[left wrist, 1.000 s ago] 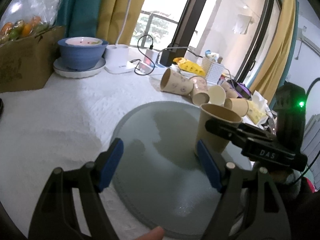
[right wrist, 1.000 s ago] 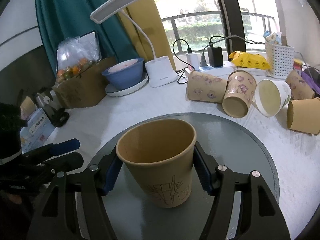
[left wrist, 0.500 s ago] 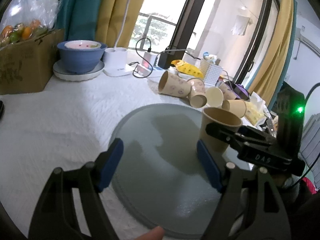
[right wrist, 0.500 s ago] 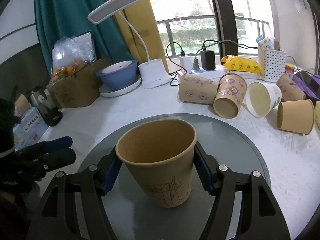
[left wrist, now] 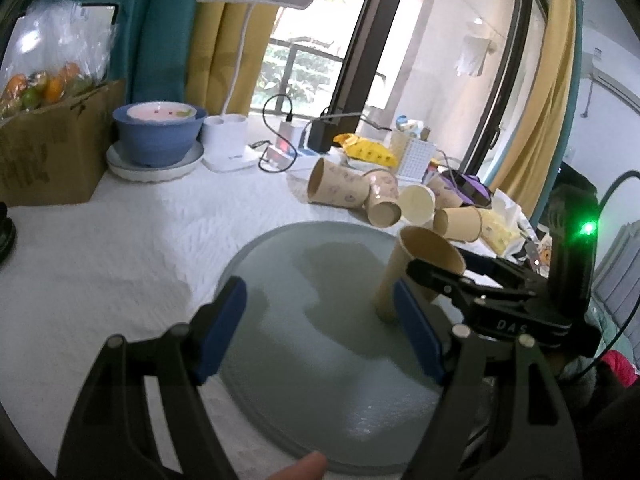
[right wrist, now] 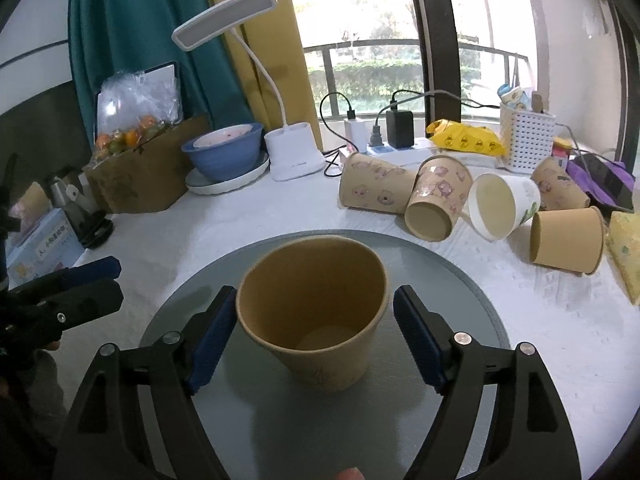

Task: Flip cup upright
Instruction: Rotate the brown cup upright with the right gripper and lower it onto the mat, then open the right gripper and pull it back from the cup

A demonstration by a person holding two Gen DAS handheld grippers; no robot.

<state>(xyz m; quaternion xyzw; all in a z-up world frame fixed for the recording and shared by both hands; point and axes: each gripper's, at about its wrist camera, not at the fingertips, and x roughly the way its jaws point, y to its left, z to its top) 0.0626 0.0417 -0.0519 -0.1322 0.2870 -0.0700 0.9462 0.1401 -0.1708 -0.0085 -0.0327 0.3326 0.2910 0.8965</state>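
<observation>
Cup (left wrist: 416, 268) base behind R fingers (left wrist: 416, 324)

"DAS" on right gripper (left wrist: 452, 280)

home room | curtains (right wrist: 120, 40) | balcony window (right wrist: 372, 40) | desk lamp (right wrist: 276, 136) | fruit box (right wrist: 144, 168)

Tipped cups (right wrist: 432, 200) crowd far-right edge of grey disc (right wrist: 472, 296); white cloth (left wrist: 100, 264) left open.
</observation>
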